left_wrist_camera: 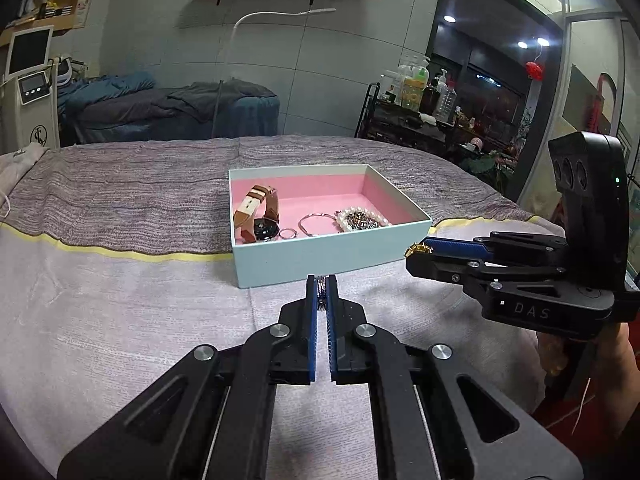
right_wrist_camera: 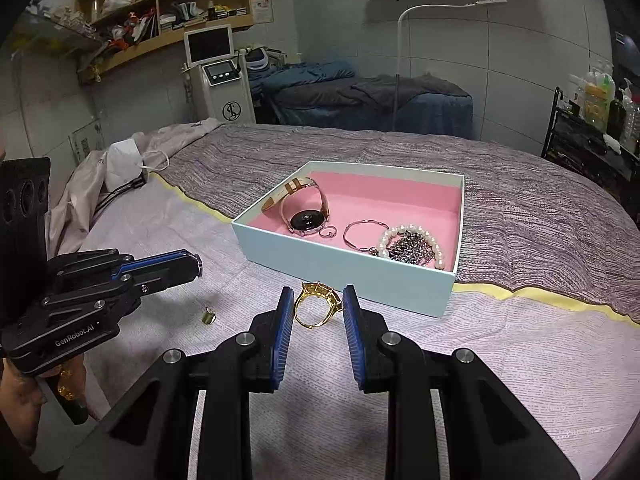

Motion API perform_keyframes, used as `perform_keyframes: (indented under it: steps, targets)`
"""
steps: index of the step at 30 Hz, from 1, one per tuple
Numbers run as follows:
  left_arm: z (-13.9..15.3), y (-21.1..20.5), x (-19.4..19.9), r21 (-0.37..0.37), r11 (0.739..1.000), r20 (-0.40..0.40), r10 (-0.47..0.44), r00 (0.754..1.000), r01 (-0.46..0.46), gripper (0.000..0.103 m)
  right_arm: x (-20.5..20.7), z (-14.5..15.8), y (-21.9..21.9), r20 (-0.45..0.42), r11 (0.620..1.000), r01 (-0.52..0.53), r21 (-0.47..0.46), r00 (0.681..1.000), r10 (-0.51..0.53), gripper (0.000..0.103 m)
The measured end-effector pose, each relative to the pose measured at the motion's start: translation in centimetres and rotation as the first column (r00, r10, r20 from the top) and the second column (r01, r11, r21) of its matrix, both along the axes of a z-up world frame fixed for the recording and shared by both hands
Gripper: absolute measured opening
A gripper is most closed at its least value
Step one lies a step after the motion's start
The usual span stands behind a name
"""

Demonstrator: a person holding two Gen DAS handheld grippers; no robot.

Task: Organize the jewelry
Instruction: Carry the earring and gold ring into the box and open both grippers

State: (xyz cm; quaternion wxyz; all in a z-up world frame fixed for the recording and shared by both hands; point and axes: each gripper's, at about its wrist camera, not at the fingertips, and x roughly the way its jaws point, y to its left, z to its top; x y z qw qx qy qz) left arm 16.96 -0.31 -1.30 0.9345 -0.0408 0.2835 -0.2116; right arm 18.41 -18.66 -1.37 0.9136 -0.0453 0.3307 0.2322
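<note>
A pale blue box (left_wrist_camera: 320,256) with a pink lining sits on the bed; it also shows in the right wrist view (right_wrist_camera: 344,264). Inside lie a brown-strap watch (left_wrist_camera: 260,216), a small silver ring (left_wrist_camera: 287,234), a silver bangle (left_wrist_camera: 314,222) and a pearl bracelet with a chain (left_wrist_camera: 362,218). My left gripper (left_wrist_camera: 321,284) is shut on a small silver piece in front of the box. My right gripper (right_wrist_camera: 318,306) holds a gold ring (right_wrist_camera: 318,304) between its fingers, just before the box's near corner. A small gold earring (right_wrist_camera: 208,316) lies on the cover.
The bed has a grey-white cover (right_wrist_camera: 500,360) in front and a purple knit blanket (right_wrist_camera: 540,216) behind. A white mask (right_wrist_camera: 124,164) lies at the bed's left edge. A device with a screen (right_wrist_camera: 218,76) and a bottle cart (left_wrist_camera: 416,108) stand beyond.
</note>
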Motion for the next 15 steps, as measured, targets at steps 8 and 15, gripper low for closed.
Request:
perform_keyframes:
  steps: [8,15]
  targets:
    - [1.6,-0.1,3.8,0.017,1.0,0.033,-0.009,0.999,0.009,0.004,2.3,1.3,-0.4,0.028,0.999,0.036,0.009,0.999,-0.036,0.024]
    - [1.7,-1.3,7.2,0.041,0.999,0.029,-0.026,0.999,0.024,0.004,4.8,1.8,-0.7,0.041,0.998,0.061,0.013,0.997,-0.061,0.024]
